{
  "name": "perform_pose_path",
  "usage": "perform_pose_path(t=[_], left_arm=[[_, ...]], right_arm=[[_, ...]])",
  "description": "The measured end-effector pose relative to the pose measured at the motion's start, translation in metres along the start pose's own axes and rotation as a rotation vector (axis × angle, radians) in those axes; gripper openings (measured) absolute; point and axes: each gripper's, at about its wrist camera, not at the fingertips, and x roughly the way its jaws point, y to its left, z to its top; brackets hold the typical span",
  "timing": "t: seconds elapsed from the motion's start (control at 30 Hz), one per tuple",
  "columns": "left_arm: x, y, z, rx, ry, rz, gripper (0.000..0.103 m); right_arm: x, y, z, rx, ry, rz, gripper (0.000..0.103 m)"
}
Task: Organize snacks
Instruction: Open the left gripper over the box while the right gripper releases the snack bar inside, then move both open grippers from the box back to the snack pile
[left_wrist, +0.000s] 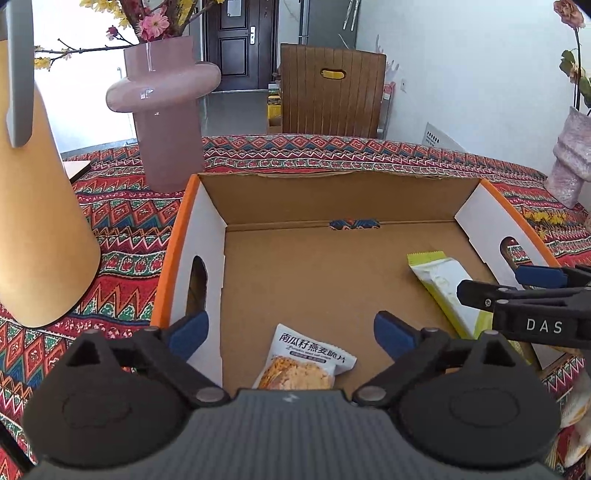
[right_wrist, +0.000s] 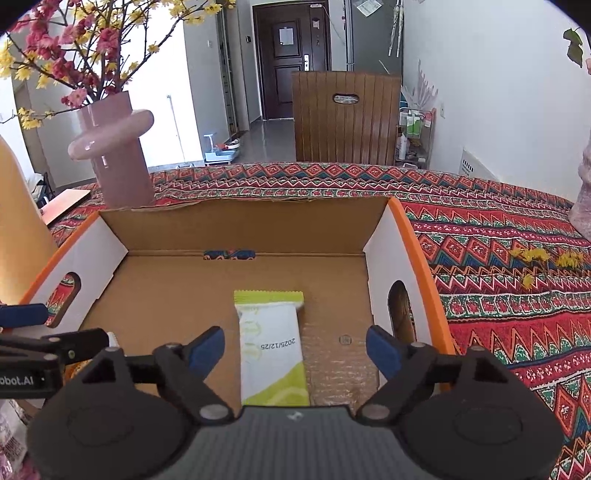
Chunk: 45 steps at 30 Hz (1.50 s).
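An open cardboard box with orange rims (left_wrist: 332, 206) (right_wrist: 240, 225) sits on the patterned tablecloth. A white packet with Chinese print and an orange crisp picture (left_wrist: 303, 360) lies on the box floor at the near edge. My left gripper (left_wrist: 291, 334) is open just above it, jaws wide, empty. A green and white bar packet (left_wrist: 448, 295) (right_wrist: 271, 343) lies flat in the right part of the box. My right gripper (right_wrist: 295, 349) is open over it, empty; it also shows in the left wrist view (left_wrist: 524, 284).
A pink vase with flowers (left_wrist: 166, 110) (right_wrist: 114, 147) stands behind the box's left corner. An orange cone-shaped object (left_wrist: 40, 221) stands at the left. A wooden chair (left_wrist: 330, 96) is behind the table. More snack packets (left_wrist: 576, 413) (right_wrist: 11, 435) lie outside the box.
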Motion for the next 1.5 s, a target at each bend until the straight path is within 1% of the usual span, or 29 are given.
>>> perform_pose_path(t=[0.37, 0.63, 0.8, 1.0, 1.17, 1.5], left_arm=[[0.002, -0.003, -0.003, 0.031, 0.008, 0.003, 0.103], [0.007, -0.002, 0.000, 0.017, 0.015, -0.006, 0.103], [0.004, -0.002, 0.001, 0.005, -0.014, -0.007, 0.103], [0.013, -0.003, 0.007, 0.005, -0.014, 0.025, 0.103], [0.019, -0.007, 0.007, 0.036, 0.021, 0.029, 0.103], [0.009, -0.006, -0.004, 0.055, 0.056, 0.003, 0.103]], right_arm=[[-0.001, 0.005, -0.003, -0.030, 0.017, -0.011, 0.087], [0.003, 0.007, -0.002, -0.031, 0.026, -0.020, 0.091], [0.004, 0.008, -0.001, -0.037, 0.032, -0.028, 0.091], [0.005, 0.009, -0.002, -0.049, 0.038, -0.030, 0.091], [0.005, 0.010, -0.002, -0.059, 0.045, -0.027, 0.091], [-0.006, 0.014, -0.012, -0.098, 0.081, -0.032, 0.091]])
